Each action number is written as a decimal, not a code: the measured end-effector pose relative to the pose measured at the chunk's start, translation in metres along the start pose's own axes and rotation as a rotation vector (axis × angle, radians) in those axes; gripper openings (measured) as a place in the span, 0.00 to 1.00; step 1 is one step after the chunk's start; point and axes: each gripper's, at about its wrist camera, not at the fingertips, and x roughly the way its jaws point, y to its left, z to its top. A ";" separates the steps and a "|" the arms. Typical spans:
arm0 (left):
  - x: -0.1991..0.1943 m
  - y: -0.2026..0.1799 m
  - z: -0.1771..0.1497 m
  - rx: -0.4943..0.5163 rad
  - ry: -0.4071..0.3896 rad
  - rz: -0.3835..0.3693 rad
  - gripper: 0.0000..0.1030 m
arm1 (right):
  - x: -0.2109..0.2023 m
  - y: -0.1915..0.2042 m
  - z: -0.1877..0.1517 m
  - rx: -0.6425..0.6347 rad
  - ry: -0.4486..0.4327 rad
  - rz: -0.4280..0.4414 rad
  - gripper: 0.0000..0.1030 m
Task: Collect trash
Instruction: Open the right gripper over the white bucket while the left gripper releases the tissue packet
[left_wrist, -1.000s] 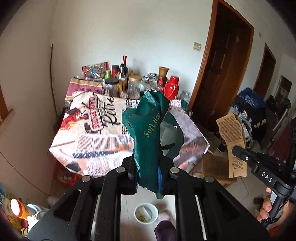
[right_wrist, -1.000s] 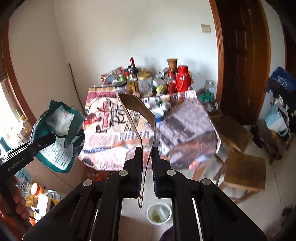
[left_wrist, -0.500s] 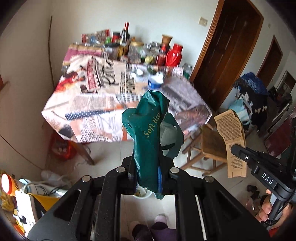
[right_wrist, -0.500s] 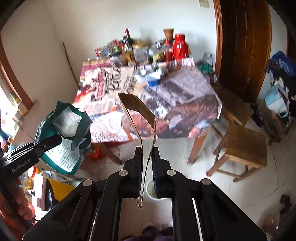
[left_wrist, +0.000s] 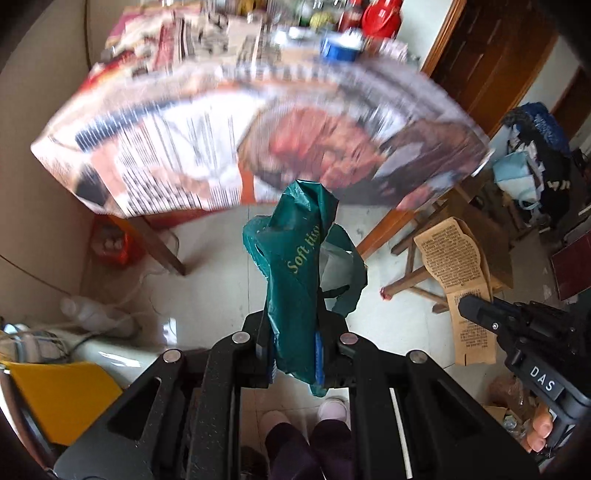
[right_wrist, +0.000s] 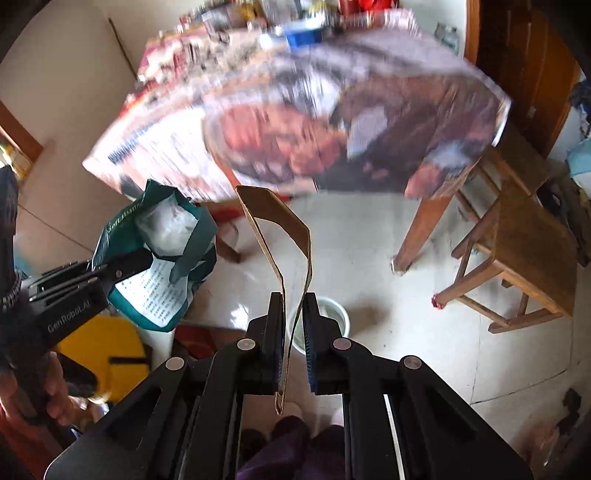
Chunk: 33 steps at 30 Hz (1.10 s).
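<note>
Closest to the viewer, a person's dark trousers and pale slippers (left_wrist: 334, 410) stand on a glossy tiled floor. The person holds two black handheld grippers, both tilted down toward the floor.

The left gripper (left_wrist: 295, 354) has its jaws clamped on a crumpled green tissue wrapper (left_wrist: 299, 280), printed "Soft tissue" in gold, which sticks up above the fingers. In the right wrist view the wrapper (right_wrist: 162, 251) gapes open, showing white plastic inside.

The right gripper (right_wrist: 293, 332) has its jaws pinched shut on a flattened brown cardboard piece (right_wrist: 277, 236), folded into a loop, with one end hanging below the fingers. From the left side the cardboard (left_wrist: 458, 273) shows printed text.

Just beyond the right gripper, partly hidden behind its fingers, a small white bin (right_wrist: 332, 314) sits on the floor. It looks like the place for both pieces.

To do this step well, each gripper probably needs to be brought directly above the bin's mouth and lowered close before letting go, one piece at a time. The wrapper is light and may drift; the cardboard is long and could tip over the rim.

Farther off, a table draped in a printed cloth (right_wrist: 332, 122) is blurred by motion, with a wooden stool (right_wrist: 517, 240) to its right and jars and bottles at its far edge.
</note>
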 end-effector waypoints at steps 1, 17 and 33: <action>0.022 0.003 -0.006 -0.002 0.022 0.007 0.14 | 0.012 -0.004 -0.002 0.001 0.014 0.001 0.09; 0.253 0.049 -0.112 -0.109 0.276 0.041 0.14 | 0.248 -0.055 -0.069 -0.021 0.249 0.018 0.12; 0.328 0.058 -0.138 -0.134 0.356 0.008 0.14 | 0.302 -0.068 -0.081 0.032 0.315 0.030 0.46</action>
